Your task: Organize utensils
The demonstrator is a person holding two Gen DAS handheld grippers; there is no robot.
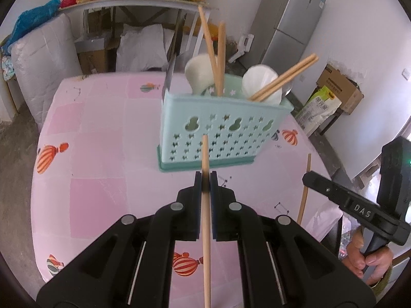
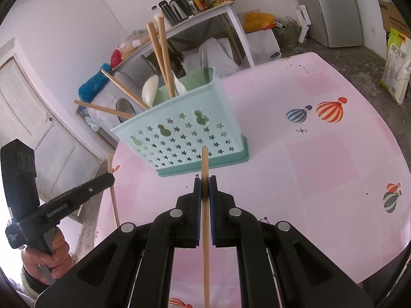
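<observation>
A teal star-punched utensil basket (image 1: 218, 128) (image 2: 185, 138) stands on the pink balloon-print table (image 1: 97, 154) (image 2: 308, 166). It holds several wooden chopsticks (image 1: 219, 59), white spoons (image 1: 259, 82) and a knife (image 1: 169, 71). My left gripper (image 1: 205, 177) is shut on a wooden chopstick (image 1: 205, 154), just short of the basket's front. My right gripper (image 2: 205, 182) is likewise shut on a second chopstick (image 2: 204, 161) in front of the basket. Each view shows the other gripper (image 1: 307, 177) (image 2: 110, 177) at its edge, with its chopstick (image 1: 305, 197) (image 2: 114, 205) held upright.
A person's hand (image 1: 364, 256) grips the right tool's handle. Behind the table are a cluttered shelf (image 1: 143, 2), white sacks (image 1: 46, 59) and a grey fridge (image 1: 290, 25). A cardboard box (image 1: 339, 87) and a rice bag (image 1: 321, 105) sit on the floor at the right. A white door (image 2: 38, 118) is at the left.
</observation>
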